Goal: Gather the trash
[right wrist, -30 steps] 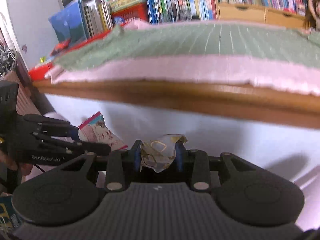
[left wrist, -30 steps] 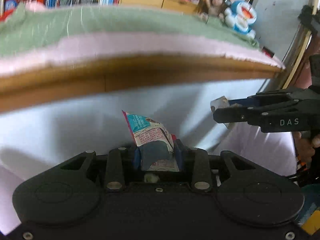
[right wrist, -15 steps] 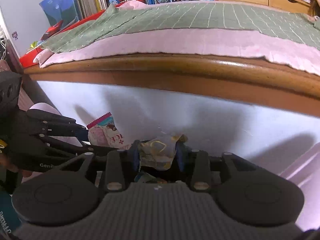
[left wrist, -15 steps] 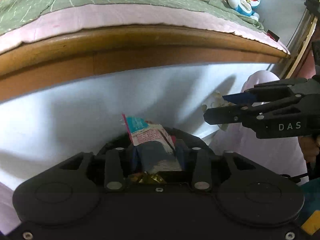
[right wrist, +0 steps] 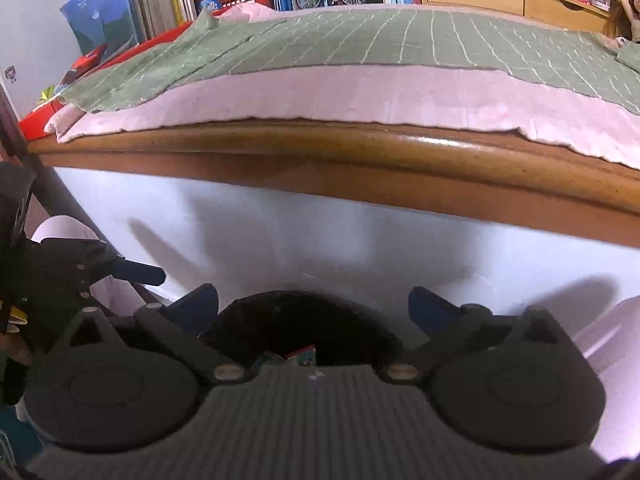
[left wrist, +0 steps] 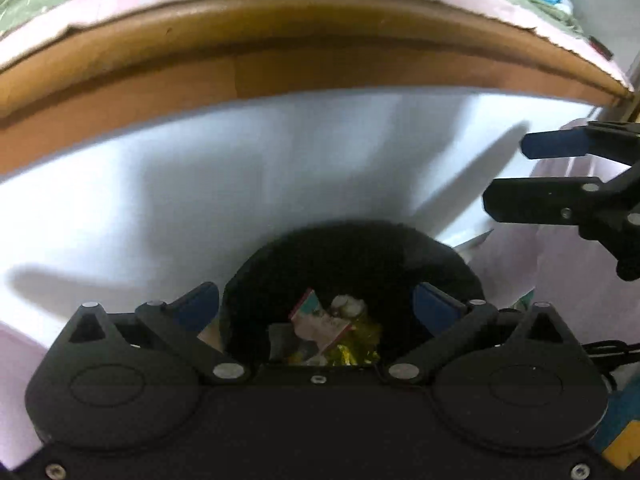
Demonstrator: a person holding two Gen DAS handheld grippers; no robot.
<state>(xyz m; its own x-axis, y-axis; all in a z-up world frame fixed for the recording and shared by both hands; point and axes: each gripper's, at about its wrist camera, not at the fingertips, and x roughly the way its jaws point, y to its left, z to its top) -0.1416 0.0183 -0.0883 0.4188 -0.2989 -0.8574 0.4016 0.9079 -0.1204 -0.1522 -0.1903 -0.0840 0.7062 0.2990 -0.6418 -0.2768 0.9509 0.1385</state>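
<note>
Both hand-held grippers (left wrist: 316, 304) (right wrist: 314, 306) apparently opening, empty

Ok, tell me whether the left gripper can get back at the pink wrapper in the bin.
Probably yes: the left gripper, jaws opening and empty, hangs right over the black bin, and the pink wrapper lies uncovered on top.

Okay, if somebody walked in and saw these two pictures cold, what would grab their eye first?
Probably the black bin low in the centre of the left wrist view, with a pink-and-teal wrapper and gold foil inside. The left gripper is opening right over it, nothing between its fingers. Behind runs the wooden bed rail under a green checked blanket.
</note>
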